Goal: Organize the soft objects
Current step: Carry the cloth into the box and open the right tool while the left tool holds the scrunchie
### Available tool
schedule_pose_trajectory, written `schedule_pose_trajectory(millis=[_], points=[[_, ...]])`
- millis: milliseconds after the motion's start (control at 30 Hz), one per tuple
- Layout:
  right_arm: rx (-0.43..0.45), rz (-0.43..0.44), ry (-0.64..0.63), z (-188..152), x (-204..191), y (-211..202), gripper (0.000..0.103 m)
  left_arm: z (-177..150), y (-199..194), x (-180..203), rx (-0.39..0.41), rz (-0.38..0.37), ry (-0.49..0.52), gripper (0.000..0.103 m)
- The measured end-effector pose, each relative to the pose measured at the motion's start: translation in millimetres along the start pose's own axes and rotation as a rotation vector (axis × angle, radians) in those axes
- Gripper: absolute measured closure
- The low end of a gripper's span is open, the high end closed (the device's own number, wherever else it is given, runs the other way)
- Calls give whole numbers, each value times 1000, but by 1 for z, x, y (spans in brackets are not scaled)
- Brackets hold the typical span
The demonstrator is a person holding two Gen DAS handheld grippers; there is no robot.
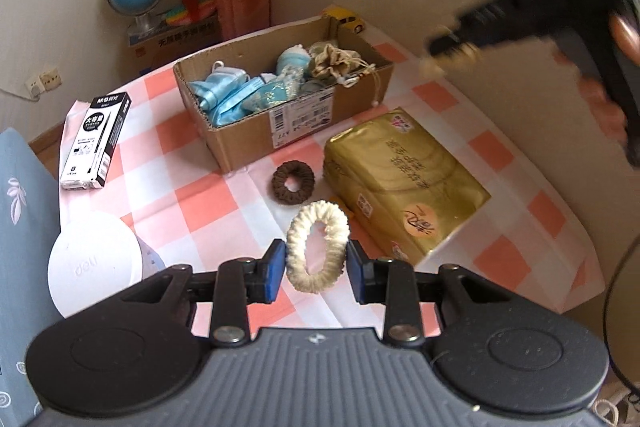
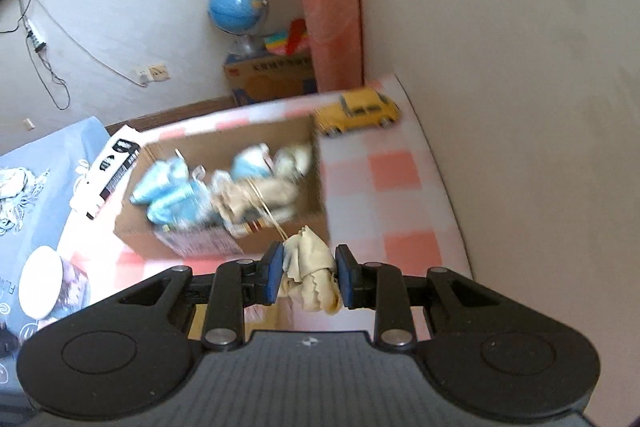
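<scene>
The person was midway through gathering the soft things into the box, and both tools were loaded at once. Nearest to me, the left gripper had its blue pads pressed against the two sides of a cream hair tie, which stood up between them as a squeezed oval, clear of the checked tablecloth. The right gripper was likewise closed, on a bunch of beige cloth crumpled between its pads; a thin cord ran from that cloth back into the box, so I judged it to be a small drawstring pouch, though motion blur hid the detail.

Just beyond the cream tie, a brown hair tie lay flat on the tablecloth, untouched, with a gold pack of tissues close beside it on the right. Farther back stood the cardboard box, already holding light blue fabric and a pale knotted bundle. A black and white pen carton lay to its left and a yellow toy car sat behind its far corner.

By my reckoning the step in hand was the carry. The next move called for bringing each gripper over the open box, lowering it inside the walls, and only then letting go, taking care that the trailing cord did not snag or drag out what was already packed. The brown tie remained to be fetched.
</scene>
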State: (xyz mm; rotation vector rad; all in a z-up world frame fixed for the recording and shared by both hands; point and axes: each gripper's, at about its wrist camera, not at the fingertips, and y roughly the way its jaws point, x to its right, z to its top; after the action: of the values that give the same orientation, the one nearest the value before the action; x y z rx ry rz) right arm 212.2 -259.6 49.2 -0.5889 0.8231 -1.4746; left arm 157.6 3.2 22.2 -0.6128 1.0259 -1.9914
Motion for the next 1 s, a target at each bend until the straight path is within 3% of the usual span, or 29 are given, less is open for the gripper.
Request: schedule_pose_trajectory(millis=[300, 400, 667, 733, 1000], points=[[42, -1, -87, 61, -38, 37, 71, -8, -2, 7, 20, -16, 36, 71], [44, -1, -115, 72, -47, 53, 65, -7, 2, 5, 18, -23, 36, 71], [65, 11, -126, 62, -48, 60, 5, -2, 12, -3, 11, -12, 33, 71], [75, 20, -127, 55, -47, 53, 0, 0, 13, -5, 11, -10, 30, 71], [74, 26, -125, 10, -40, 18, 0, 12, 17, -10, 17, 8, 16, 71]])
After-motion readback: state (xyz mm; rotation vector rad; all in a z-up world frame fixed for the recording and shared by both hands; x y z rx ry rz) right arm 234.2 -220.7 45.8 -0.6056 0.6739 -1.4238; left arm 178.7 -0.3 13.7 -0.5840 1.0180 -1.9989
